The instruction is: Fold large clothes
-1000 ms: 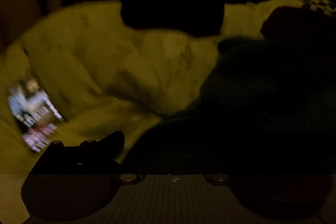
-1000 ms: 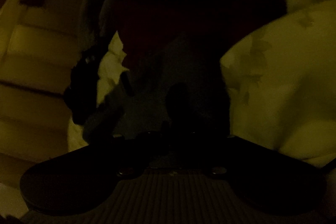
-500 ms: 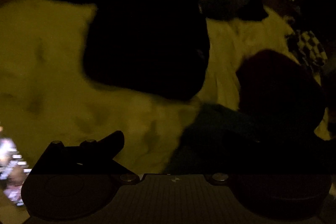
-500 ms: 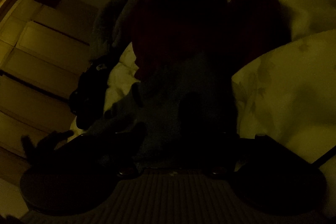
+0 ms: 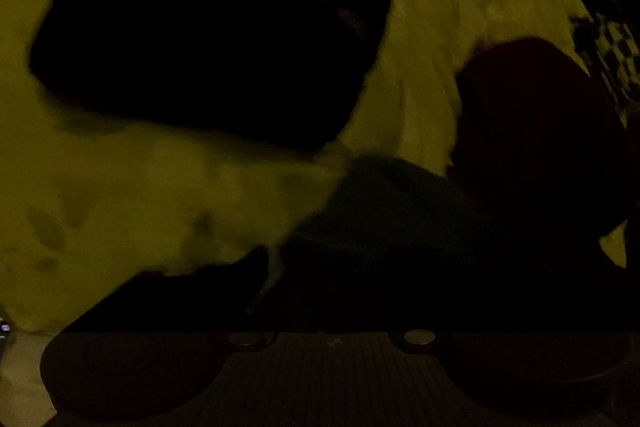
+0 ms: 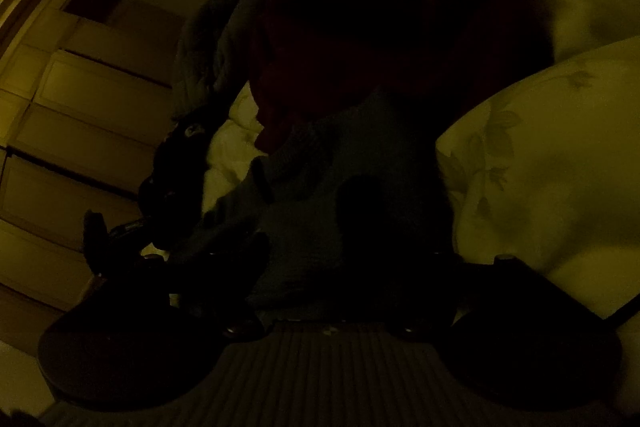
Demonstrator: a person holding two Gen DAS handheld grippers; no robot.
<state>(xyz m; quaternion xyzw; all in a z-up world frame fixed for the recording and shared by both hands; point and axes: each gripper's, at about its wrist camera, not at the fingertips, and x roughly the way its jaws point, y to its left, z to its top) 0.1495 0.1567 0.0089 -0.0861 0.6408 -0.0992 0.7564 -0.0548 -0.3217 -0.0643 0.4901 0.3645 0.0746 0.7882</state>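
A soft, dark grey-blue knitted garment (image 6: 348,163) lies limp on a pale floral duvet (image 6: 540,163); its ribbed hem looks easiest to grip. Right tongs (image 6: 360,267) are opening, nothing pinched; the left tongs' (image 5: 360,279) state cannot be told in the dark.

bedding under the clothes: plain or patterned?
Patterned: the pale bedding carries a faint leaf or flower print, clearest in the right wrist view. True colour is uncertain in this dim light.

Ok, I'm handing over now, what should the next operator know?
Right tongs: opening, gripping nothing; the grey sweater lies between the jaws.
Left tongs: too dark to tell, over the sweater's edge.
Red garment and black garment lie bunched on the duvet.
Done: unclear whether the sweater is fully folded.
Left: red and black garments look unfolded.
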